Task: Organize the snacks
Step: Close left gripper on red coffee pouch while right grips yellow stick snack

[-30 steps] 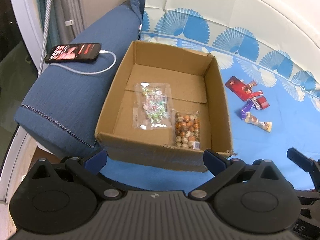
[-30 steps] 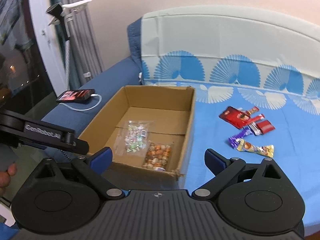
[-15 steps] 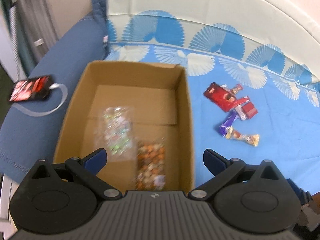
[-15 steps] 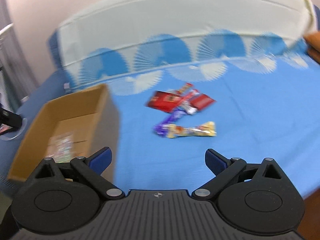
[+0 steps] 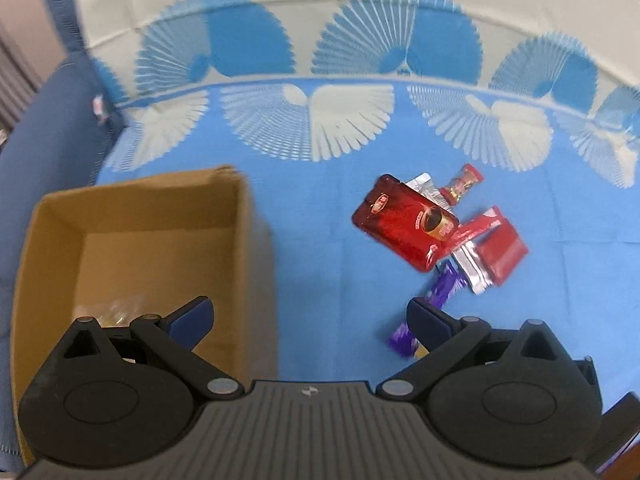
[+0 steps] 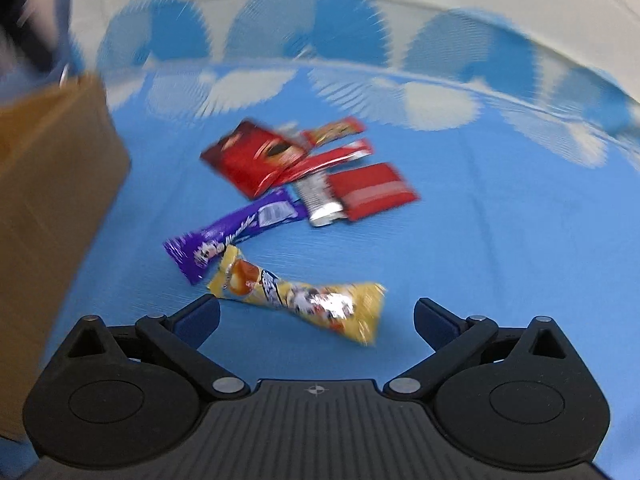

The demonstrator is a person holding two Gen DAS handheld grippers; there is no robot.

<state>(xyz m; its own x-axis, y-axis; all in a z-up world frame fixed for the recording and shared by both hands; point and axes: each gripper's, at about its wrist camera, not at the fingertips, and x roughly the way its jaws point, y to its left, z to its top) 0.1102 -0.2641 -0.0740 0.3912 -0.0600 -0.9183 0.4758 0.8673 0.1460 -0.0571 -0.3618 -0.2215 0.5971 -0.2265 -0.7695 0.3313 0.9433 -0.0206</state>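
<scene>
**Q:** Where's everything at?

**A:** Both my grippers, left [image 5: 308, 316] and right [image 6: 316, 316], are spread wide and empty. The snacks [image 6: 304, 176] sit piled on the sheet [image 6: 500, 240], right of the box [image 5: 132, 216].

**Q:** What could go wrong?

**A:** The yellow bar [image 6: 296, 296] touches the purple one [image 6: 236, 232], so a sloppy pinch probably drags both. The wrappers look slippery too.

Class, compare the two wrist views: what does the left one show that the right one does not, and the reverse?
Left only: the inside of the box and a clear bag in it. Right only: the whole yellow wrapper, just ahead of the open right gripper. Both: the big red pack, purple bar and blue sheet.
</scene>
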